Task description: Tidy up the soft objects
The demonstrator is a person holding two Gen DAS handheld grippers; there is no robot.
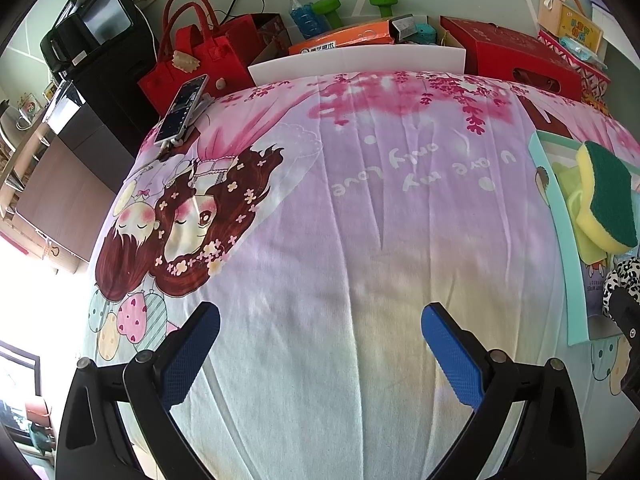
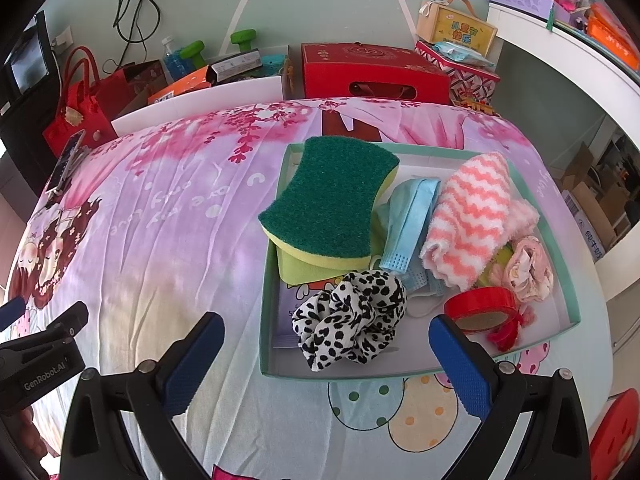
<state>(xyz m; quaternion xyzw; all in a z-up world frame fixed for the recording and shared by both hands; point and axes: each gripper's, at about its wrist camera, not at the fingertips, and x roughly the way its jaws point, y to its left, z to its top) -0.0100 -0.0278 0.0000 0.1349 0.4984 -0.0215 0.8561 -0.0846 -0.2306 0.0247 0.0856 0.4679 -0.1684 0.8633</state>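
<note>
A shallow teal-rimmed box (image 2: 276, 200) lies on the printed bed cloth and holds soft things: a green-and-yellow sponge (image 2: 332, 196), a blue face mask (image 2: 408, 224), a pink-and-white striped fuzzy sock (image 2: 472, 220), a black-and-white spotted scrunchie (image 2: 352, 316), a pale pink scrunchie (image 2: 528, 268) and a red tape roll (image 2: 480, 308). My right gripper (image 2: 324, 360) is open and empty just in front of the box. My left gripper (image 1: 320, 344) is open and empty over bare cloth, with the box (image 1: 560, 240) and sponge (image 1: 608, 200) at its right.
A phone on a stand (image 1: 182, 110) sits at the bed's far left corner. Along the back are a white board (image 1: 356, 62), a red felt bag (image 1: 192, 52), a red gift box (image 2: 372, 72), green dumbbells (image 1: 384, 2) and a water bottle (image 1: 302, 14).
</note>
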